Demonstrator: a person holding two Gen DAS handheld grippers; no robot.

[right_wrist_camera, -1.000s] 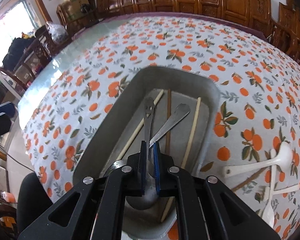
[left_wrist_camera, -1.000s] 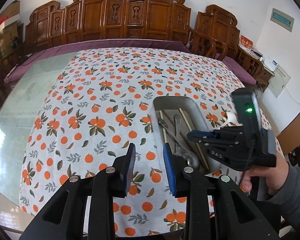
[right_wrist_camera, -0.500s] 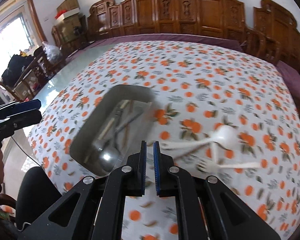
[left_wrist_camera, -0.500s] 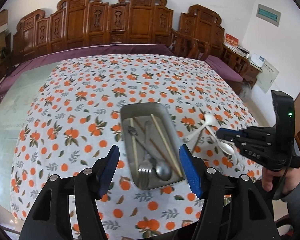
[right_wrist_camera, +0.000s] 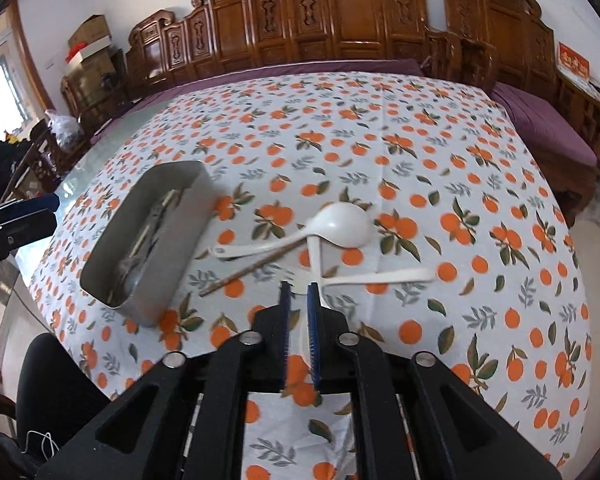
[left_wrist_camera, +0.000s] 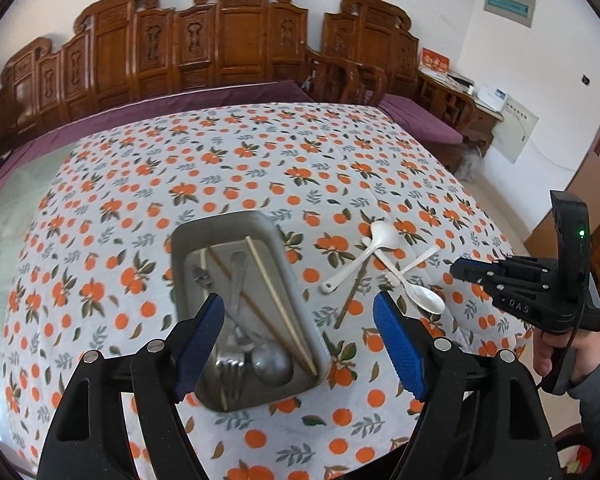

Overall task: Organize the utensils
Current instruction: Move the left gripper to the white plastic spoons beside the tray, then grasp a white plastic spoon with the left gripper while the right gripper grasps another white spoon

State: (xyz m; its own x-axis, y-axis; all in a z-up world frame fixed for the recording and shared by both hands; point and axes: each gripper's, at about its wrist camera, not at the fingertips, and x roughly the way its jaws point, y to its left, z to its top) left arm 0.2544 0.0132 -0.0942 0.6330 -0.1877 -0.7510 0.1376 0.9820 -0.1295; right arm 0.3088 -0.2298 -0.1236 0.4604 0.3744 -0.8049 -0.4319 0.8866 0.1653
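Note:
A grey metal tray [left_wrist_camera: 188,240] [right_wrist_camera: 180,216] on the orange-print cloth holds chopsticks [left_wrist_camera: 280,304], a metal spoon [left_wrist_camera: 272,364] and a fork [left_wrist_camera: 226,368]. To its right lie two white spoons [left_wrist_camera: 380,236] [right_wrist_camera: 340,220], a white plastic fork [right_wrist_camera: 380,276] and a brown chopstick [left_wrist_camera: 352,294] [right_wrist_camera: 252,268]. My left gripper [left_wrist_camera: 298,320] is open wide, raised above the tray's near end, empty. My right gripper [right_wrist_camera: 299,300] [left_wrist_camera: 466,270] has its jaws nearly together, empty, above the white fork's head.
The table [left_wrist_camera: 260,152] carries a floral cloth with a bare glass strip [left_wrist_camera: 12,208] on the left. Carved wooden chairs [left_wrist_camera: 236,44] line the far side. The table's near edge lies just below both grippers.
My right gripper left the tray and moved right, over the white utensils. My left gripper opened wide and drew back and up, so the tray sits between its fingers.

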